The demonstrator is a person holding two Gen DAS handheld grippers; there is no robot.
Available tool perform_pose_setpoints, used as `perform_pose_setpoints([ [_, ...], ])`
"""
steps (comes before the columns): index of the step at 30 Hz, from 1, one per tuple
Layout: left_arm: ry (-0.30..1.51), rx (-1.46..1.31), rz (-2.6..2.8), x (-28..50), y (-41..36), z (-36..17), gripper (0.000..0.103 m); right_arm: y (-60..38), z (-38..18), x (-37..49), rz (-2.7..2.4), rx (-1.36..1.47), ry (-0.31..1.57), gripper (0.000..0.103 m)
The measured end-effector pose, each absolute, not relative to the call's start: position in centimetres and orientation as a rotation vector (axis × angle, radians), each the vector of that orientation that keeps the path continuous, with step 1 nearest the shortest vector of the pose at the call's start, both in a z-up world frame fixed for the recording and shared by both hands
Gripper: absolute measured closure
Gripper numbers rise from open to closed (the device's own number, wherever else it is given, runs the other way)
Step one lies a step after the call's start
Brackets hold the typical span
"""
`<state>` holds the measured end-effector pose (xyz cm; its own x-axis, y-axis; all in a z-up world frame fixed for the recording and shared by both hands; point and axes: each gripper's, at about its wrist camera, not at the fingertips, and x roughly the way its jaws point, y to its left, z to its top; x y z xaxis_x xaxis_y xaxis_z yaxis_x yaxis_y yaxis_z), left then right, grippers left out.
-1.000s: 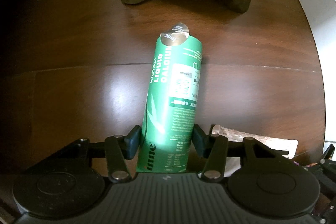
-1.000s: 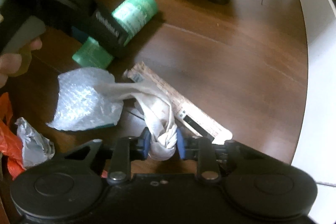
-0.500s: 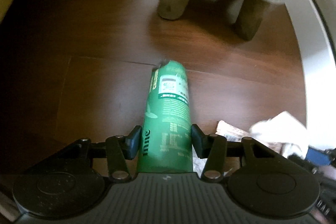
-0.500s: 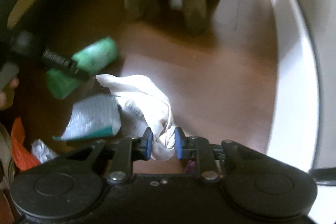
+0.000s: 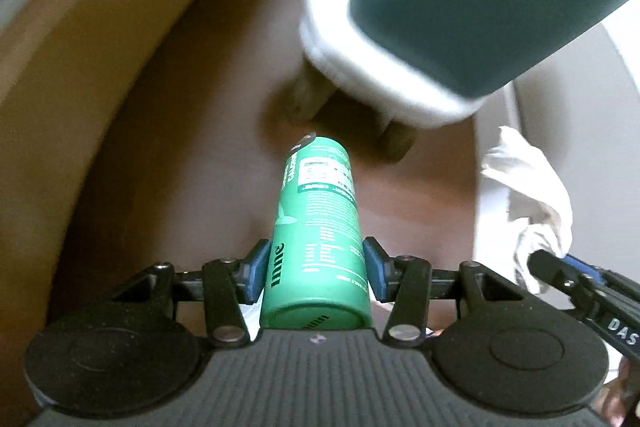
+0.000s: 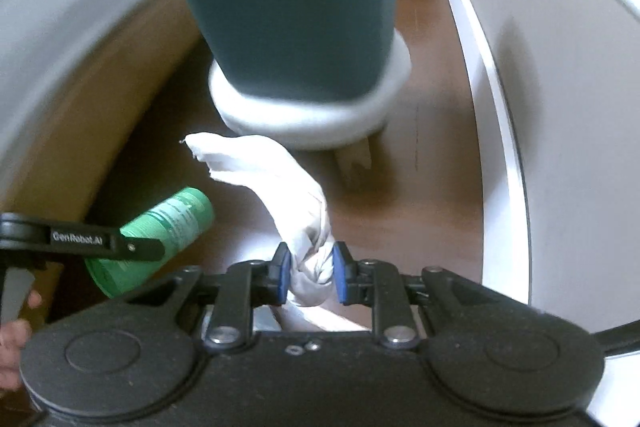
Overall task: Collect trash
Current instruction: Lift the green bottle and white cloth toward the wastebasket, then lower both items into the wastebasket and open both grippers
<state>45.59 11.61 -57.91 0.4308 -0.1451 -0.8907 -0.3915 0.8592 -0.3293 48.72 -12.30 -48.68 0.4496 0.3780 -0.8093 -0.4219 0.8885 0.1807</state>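
My left gripper (image 5: 314, 269) is shut on a green tube-shaped carton (image 5: 320, 223) and holds it well above the dark wood floor. The carton also shows in the right wrist view (image 6: 160, 231), low on the left. My right gripper (image 6: 308, 273) is shut on a crumpled white tissue (image 6: 280, 187) that hangs forward from the pads. The tissue also shows in the left wrist view (image 5: 532, 203), at the right edge.
A teal and white upholstered chair (image 5: 460, 7) on wooden legs (image 5: 394, 143) stands ahead, also in the right wrist view (image 6: 288, 7). A tan wall base (image 5: 80, 87) curves on the left. A white wall (image 6: 560, 107) runs on the right.
Both grippers have lifted away from the floor with their loads. The chair has come closer and fills the top of both views. The floor litter has dropped out of view.
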Motion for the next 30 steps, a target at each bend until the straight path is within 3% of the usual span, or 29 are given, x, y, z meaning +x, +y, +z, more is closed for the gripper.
perform_pose_setpoints([
  [11,0.801,-0.460,0.067,46.4,10.5,-42.3,0.055,-12.4,-37.9,49.0,0.502,0.053,0.755,0.082],
  [20,0.602,-0.370,0.003,49.2,9.2,-33.0,0.055,-13.6,-30.4,53.6,0.444,0.105,0.567,0.082],
  [30,0.578,-0.379,0.012,54.8,9.2,-29.2,0.055,-11.6,-27.9,59.9,0.439,0.085,0.557,0.082],
])
